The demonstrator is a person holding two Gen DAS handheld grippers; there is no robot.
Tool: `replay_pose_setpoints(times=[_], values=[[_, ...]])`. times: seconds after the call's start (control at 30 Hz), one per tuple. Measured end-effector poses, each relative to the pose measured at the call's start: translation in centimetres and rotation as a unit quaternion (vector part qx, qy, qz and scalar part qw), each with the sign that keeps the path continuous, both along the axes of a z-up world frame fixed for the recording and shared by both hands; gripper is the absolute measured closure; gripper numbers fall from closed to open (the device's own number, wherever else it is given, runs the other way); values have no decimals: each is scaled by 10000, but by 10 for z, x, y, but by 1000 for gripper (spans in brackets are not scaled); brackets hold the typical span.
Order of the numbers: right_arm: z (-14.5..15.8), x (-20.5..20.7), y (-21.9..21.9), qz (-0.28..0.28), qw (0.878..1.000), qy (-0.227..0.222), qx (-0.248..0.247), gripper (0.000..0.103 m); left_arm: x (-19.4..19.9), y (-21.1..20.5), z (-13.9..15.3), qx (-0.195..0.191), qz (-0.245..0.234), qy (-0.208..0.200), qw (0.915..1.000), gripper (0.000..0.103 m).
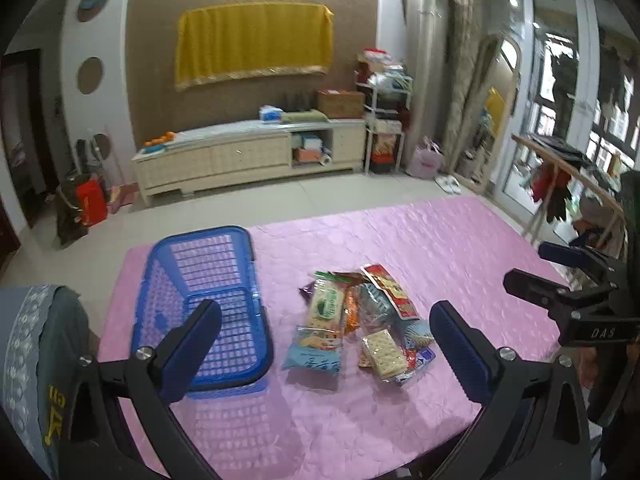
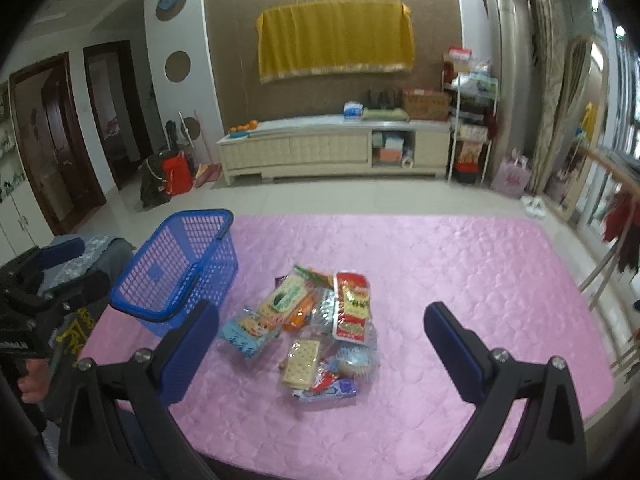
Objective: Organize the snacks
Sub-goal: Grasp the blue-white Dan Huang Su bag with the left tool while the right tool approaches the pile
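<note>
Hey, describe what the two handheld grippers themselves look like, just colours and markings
Both the left gripper and right gripper have black angular frames with silver screws and blue ribbed finger pads. Seen from the left wrist view, the right gripper's black body carries white "DAS" lettering.

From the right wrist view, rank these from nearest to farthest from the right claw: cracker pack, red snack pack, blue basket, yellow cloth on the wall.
Measured from the right claw:
1. Cracker pack, just ahead between the fingers.
2. Red snack pack, farther back in the pile, slightly right.
3. Blue basket, far left on the table.
4. Yellow cloth, on the far wall.
</note>
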State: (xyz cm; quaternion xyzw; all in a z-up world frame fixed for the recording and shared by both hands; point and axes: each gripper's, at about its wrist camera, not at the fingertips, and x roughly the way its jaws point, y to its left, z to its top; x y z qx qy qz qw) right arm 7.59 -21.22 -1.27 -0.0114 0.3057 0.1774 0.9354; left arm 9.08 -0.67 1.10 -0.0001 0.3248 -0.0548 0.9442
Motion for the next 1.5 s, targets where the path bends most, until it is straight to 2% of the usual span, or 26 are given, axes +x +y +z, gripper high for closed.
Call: replay_pose_setpoints(times=[0.17, 0.37, 0.57, 0.77, 0.93, 1.17, 1.5], values=[[-18, 23, -4, 107, 9996, 230, -137, 0, 27, -12, -16, 165, -306, 311, 9989, 0], [-42, 41, -10, 119, 9990, 315, -277, 0, 52, -26, -52, 327, -606, 608, 9958, 0], [-72, 61, -13, 150, 9977, 561, -351, 0, 75, -40, -87, 460, -776, 1024, 9906, 17], [-98, 80, -11, 248, 9958, 826, -322, 0, 93, -48, -121, 543, -713, 1401, 9861, 24], [-117, 92, -3, 251, 9943, 941, -425, 0, 114, -40, -150, 522, -528, 1702, 9826, 25], [-138, 103, 0, 205, 9925, 1152, -352, 0, 128, -37, -176, 768, -534, 1810, 9790, 25], [-148, 113, -5, 163, 9923, 1209, -233, 0, 146, -21, -205, 827, -78, 2006, 9761, 25]])
